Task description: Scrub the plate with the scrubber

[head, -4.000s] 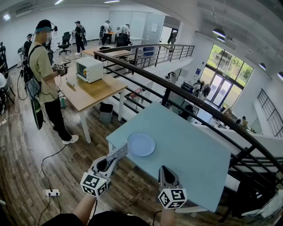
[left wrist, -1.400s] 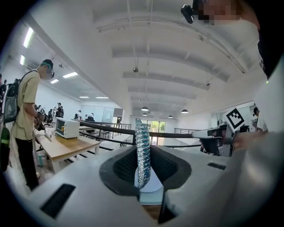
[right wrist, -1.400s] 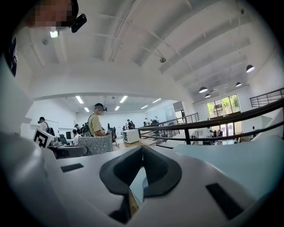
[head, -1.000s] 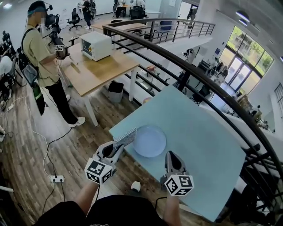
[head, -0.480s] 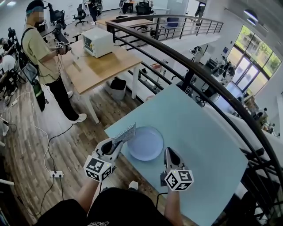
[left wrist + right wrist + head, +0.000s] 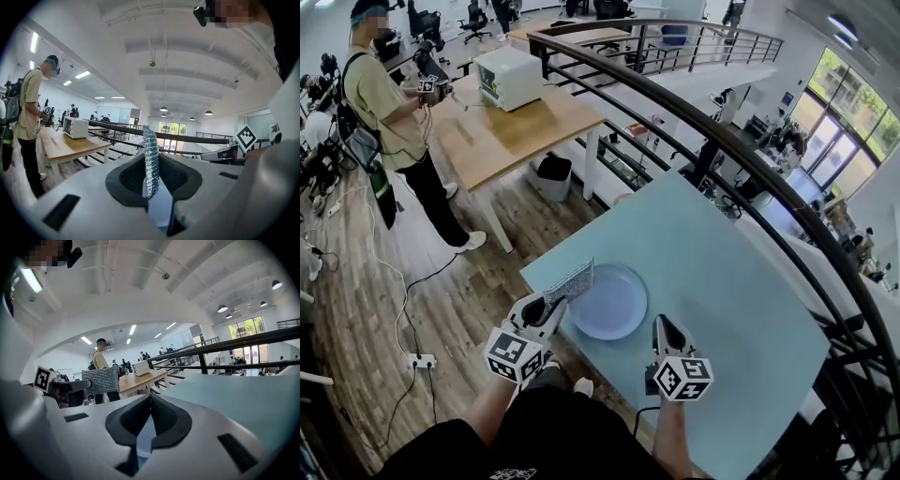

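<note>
Left gripper (image 6: pixel 551 306) and right gripper (image 6: pixel 662 325) are showing grey-white shells, black pads (image 6: pixel 131 180) and black-and-white marker cubes (image 6: pixel 514 356). The person is wearing black clothing (image 6: pixel 553 433).

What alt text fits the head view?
The left tongs hold a scrubber at the left rim of a plate on a pale blue table. The right tongs are shut by its near right edge. A person stands at a wooden desk behind.
</note>
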